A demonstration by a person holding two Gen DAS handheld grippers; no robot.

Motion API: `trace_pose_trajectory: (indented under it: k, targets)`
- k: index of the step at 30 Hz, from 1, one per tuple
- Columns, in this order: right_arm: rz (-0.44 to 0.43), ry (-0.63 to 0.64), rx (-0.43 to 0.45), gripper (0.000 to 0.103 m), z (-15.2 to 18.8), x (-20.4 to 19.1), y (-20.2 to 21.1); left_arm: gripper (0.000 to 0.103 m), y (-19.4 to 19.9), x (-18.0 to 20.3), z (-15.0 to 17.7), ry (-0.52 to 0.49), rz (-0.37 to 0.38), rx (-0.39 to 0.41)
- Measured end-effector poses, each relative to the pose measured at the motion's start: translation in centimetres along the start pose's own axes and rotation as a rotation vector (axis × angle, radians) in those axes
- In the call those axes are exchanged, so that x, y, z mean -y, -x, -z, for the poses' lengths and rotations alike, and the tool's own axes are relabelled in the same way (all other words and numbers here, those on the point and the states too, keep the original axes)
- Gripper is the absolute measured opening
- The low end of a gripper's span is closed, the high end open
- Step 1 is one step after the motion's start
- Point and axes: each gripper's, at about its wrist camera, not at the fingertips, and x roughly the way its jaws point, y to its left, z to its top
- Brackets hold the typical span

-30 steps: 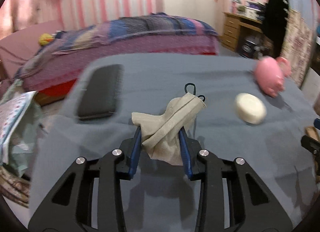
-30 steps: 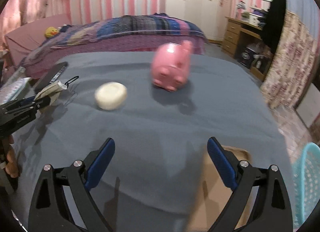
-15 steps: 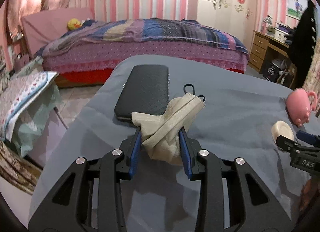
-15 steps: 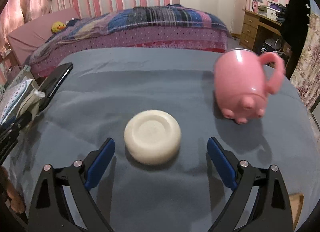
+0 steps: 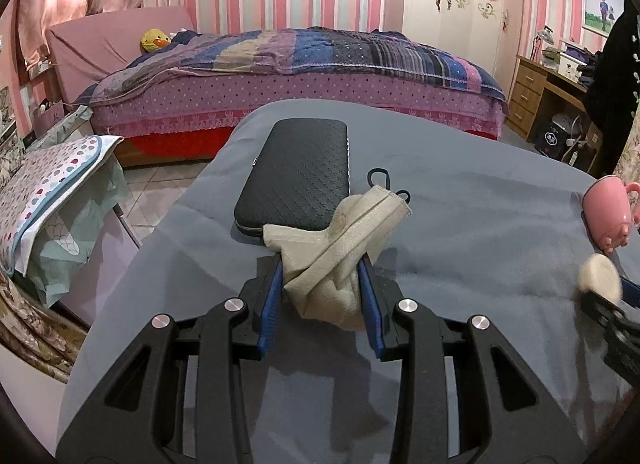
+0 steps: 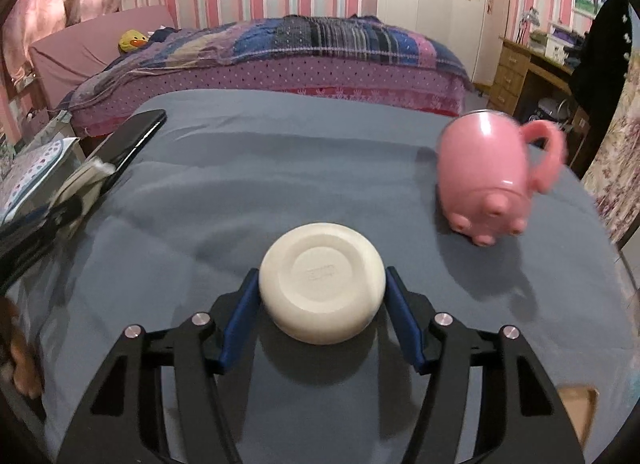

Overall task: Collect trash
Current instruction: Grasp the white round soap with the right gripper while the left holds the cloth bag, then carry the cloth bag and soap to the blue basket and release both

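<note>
Beige crumpled mask (image 5: 344,252) pinched in left gripper (image 5: 322,284) just beside black case (image 5: 298,180); white puck (image 6: 322,288) clamped by right gripper (image 6: 322,304) near case — smooth, rounded sides, could squirt free if squeezed unevenly.

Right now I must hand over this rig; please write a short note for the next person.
Left tongs: shut on the crumpled face mask, above the grey cloth, near the black case.
Right tongs: fingers on both sides of the white round lid, apparently gripping it.
Pink pig mug lies on its side.
Done: both pieces taken. Left: drop them in a bin; none is in view.
</note>
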Motion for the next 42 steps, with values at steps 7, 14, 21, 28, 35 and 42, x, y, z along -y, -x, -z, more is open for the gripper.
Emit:
trace_pose_trajectory:
  k: [7, 14, 21, 28, 35, 42]
  targets:
    - [0.068, -0.048, 0.05, 0.061, 2.6, 4.5, 7.3, 0.034, 1.1, 1.0, 0.4, -0.047, -0.007, 0.028]
    - [0.215, -0.155, 0.062, 0.061, 6.8, 12.0, 13.9, 0.034, 4.1, 4.8, 1.9, -0.072, 0.093, 0.008]
    - [0.284, -0.312, 0.088, 0.061, 10.3, 19.1, 16.7, 0.034, 8.9, 11.3, 2.7, -0.16, 0.206, 0.045]
    - [0.342, -0.348, 0.11, 0.061, 12.0, 23.4, 18.6, 0.034, 13.0, 17.0, 2.6, -0.233, 0.304, 0.093]
    - [0.406, -0.408, 0.092, 0.061, 13.9, 27.1, 20.0, 0.034, 14.9, 22.0, 3.5, -0.271, 0.389, 0.083]
    - [0.458, -0.481, 0.091, 0.061, 16.1, 30.6, 21.7, 0.034, 16.7, 26.4, 4.6, -0.33, 0.456, 0.093]
